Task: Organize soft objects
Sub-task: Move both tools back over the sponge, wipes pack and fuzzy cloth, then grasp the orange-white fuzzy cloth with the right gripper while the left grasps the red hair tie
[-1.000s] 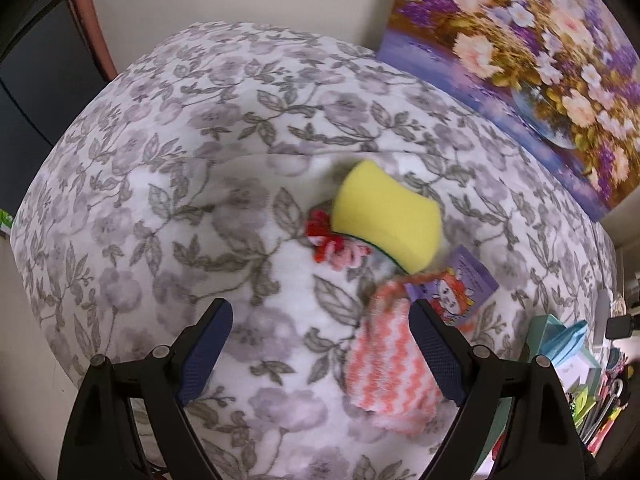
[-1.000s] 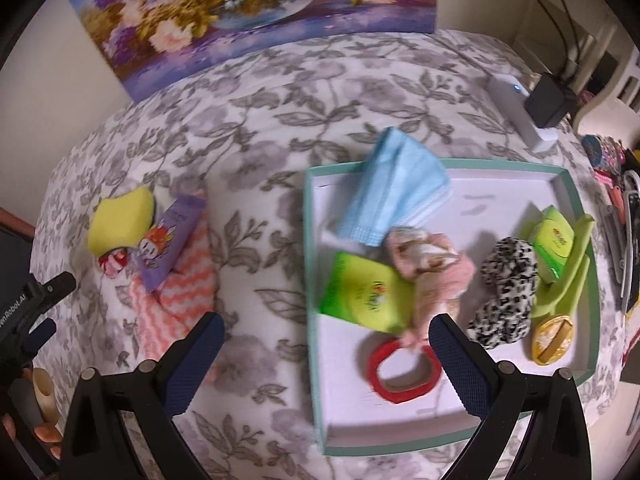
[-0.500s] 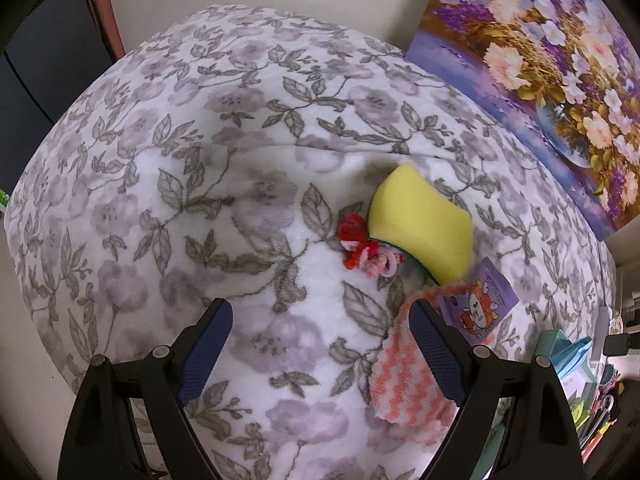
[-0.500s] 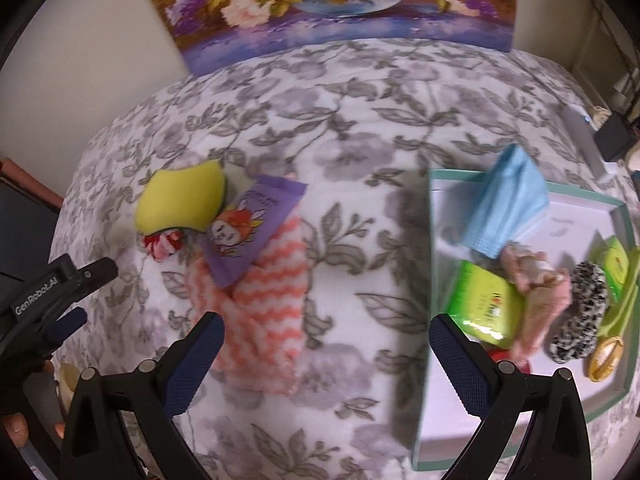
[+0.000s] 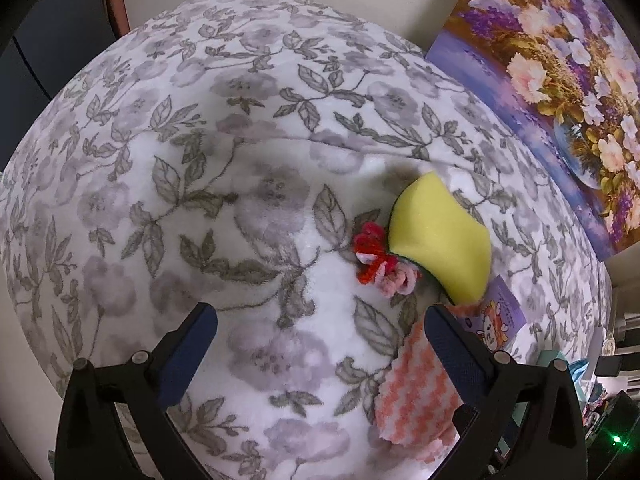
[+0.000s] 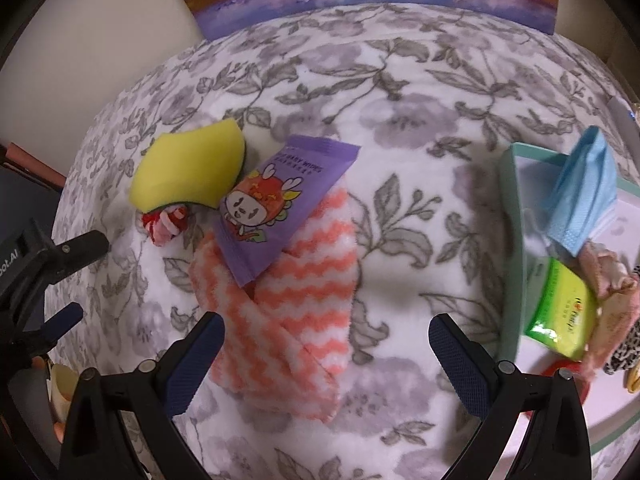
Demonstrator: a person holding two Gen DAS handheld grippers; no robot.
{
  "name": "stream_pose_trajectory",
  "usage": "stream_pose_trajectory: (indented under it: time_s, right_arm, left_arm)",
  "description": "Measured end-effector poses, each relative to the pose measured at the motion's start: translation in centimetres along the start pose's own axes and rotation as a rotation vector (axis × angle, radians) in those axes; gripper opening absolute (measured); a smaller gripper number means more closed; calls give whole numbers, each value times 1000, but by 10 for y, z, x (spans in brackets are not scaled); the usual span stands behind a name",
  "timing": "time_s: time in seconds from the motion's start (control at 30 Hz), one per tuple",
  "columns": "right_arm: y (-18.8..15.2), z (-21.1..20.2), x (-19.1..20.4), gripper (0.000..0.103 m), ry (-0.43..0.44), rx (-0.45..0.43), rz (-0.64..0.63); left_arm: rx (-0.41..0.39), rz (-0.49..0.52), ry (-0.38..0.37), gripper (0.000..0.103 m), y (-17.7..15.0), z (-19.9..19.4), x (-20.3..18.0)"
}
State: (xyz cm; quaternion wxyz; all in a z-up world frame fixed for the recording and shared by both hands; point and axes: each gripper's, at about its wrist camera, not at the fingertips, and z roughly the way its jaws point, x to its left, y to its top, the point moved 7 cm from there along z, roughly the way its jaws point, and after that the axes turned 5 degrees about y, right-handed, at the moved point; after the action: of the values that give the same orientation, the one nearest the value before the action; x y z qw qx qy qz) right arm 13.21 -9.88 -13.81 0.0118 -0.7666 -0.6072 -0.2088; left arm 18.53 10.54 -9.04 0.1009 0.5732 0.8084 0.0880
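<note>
Over the floral blanket [image 5: 248, 184], the left gripper [image 5: 320, 328] hung w/ jaws spread wide, holding nothing, touching nothing; the yellow sponge [image 5: 440, 240] and a red-pink yarn scrunchie [image 5: 380, 264] lay just ahead, touching each other. Right gripper [image 6: 326, 340] likewise had jaws wide apart & empty, poised above the coral zigzag cloth [image 6: 296, 300], no contact visible. A purple wipes packet [image 6: 276, 200] lay partly on that cloth, its upper corner beside the sponge. At right sat a teal-rimmed tray [image 6: 510, 240] w/ white floor; inside: a blue face mask [image 6: 584, 196] draped over the back rim, a green wipes pack [image 6: 564, 316], a pink fabric item [image 6: 608, 280] next to it, a leopard-print piece at the frame edge, and a red ring partly hidden behind the right jaw. A flower painting [image 5: 560, 80] leaned against the wall behind the blanket.
</note>
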Motion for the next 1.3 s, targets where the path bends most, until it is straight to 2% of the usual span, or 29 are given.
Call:
stream_pose_trajectory:
  time_s: [0.43, 0.73, 0.87, 0.93, 1.23, 1.3]
  right_arm:
    - [0, 37, 30, 103, -7, 37, -76]
    - [1, 50, 41, 103, -131, 14, -172]
    - [3, 46, 30, 103, -166, -7, -173]
    - [3, 44, 26, 103, -152, -7, -166]
    - [-1, 29, 16, 85, -78, -10, -167]
    - [0, 30, 17, 77, -80, -17, -166]
  left_arm:
    - [39, 19, 27, 103, 7, 17, 4]
    - [66, 18, 14, 103, 6, 26, 2]
    - [65, 20, 13, 103, 5, 26, 2]
    - [65, 17, 10, 103, 5, 25, 3]
    - [90, 24, -14, 103, 4, 29, -2]
    - [93, 24, -17, 103, 3, 31, -4]
